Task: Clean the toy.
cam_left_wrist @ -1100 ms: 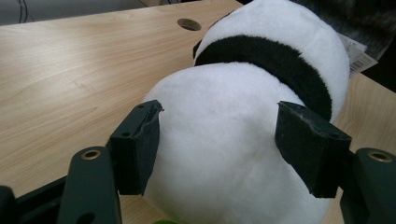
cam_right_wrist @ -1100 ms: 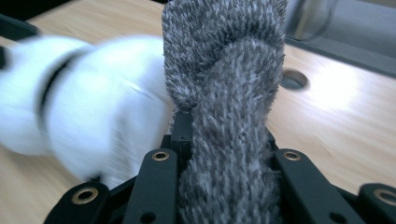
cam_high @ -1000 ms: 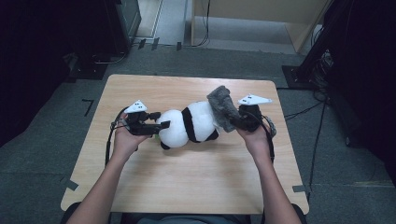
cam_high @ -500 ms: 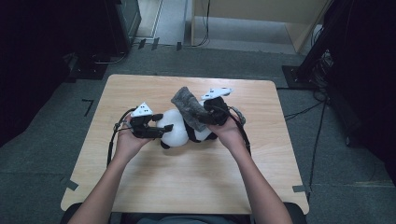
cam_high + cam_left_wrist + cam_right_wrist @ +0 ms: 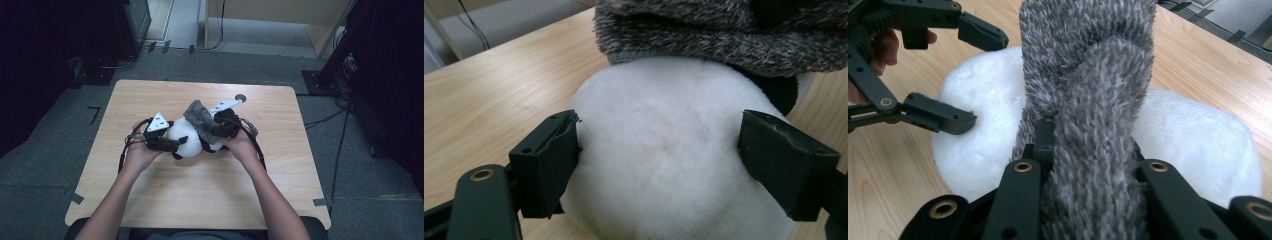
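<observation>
Since the earlier frame the right gripper (image 5: 216, 126) has carried the grey fuzzy cloth (image 5: 199, 120) leftward, so it now drapes over the white plush toy (image 5: 184, 141) near the middle of the wooden table (image 5: 150, 95), slightly toward the far edge. Its jaws are clamped on a fold of the cloth, which hides the pads in the right gripper view. The left gripper (image 5: 172, 145) has just been opening; its jaws spread on either side of the toy's round white head, touching the fur without squeezing. The toy's black parts are mostly covered by the cloth and hands.
</observation>
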A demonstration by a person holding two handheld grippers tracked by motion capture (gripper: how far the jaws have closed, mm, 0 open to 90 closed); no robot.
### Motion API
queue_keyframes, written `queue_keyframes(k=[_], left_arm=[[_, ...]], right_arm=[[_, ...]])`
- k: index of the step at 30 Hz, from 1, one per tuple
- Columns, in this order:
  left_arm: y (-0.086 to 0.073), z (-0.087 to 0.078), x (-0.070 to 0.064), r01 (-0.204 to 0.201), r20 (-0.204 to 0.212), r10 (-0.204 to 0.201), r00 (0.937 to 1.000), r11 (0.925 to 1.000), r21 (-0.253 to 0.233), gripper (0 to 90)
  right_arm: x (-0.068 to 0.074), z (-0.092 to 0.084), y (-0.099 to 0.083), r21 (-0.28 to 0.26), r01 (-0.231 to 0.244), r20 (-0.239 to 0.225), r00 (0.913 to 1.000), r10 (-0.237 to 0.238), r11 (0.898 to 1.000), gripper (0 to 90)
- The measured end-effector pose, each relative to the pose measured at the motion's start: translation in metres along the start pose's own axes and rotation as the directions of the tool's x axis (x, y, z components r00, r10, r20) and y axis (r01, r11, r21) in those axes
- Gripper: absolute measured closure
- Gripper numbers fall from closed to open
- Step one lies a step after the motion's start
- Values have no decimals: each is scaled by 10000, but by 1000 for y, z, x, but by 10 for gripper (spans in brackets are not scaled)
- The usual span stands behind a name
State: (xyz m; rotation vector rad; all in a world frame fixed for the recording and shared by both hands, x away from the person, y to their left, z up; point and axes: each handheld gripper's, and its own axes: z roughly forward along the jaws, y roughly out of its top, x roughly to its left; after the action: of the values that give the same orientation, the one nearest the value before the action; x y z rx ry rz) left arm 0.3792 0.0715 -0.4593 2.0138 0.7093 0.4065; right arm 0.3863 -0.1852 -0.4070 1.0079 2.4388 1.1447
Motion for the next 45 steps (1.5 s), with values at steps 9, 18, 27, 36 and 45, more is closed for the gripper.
queue_keyframes(k=[9, 18, 27, 36, 45], left_arm=[[2, 1, -1, 411, -194, -408, 9990, 9990, 146, 171], [2, -1, -1, 848, -185, -845, 9963, 9963, 170, 189], [-5, -1, -1, 1101, -217, -1111, 9936, 9931, -406, 190], [-5, -3, -3, 1262, -364, -1272, 9912, 9916, -288, 165], [-10, -4, 0, 1870, -282, -1871, 9819, 9823, -49, 176]], right_arm=[[-3, 4, -2, -39, -110, -9, 9999, 110, 9999, 737], [7, -2, 15, -73, -190, -79, 9998, 190, 9998, 735], [32, 19, 49, -309, -198, -1006, 9948, 166, 9993, 730], [31, 50, 52, 712, -459, -1413, 9884, 556, 9964, 723], [20, 51, 48, 926, -56, -737, 9972, 125, 9957, 681]])
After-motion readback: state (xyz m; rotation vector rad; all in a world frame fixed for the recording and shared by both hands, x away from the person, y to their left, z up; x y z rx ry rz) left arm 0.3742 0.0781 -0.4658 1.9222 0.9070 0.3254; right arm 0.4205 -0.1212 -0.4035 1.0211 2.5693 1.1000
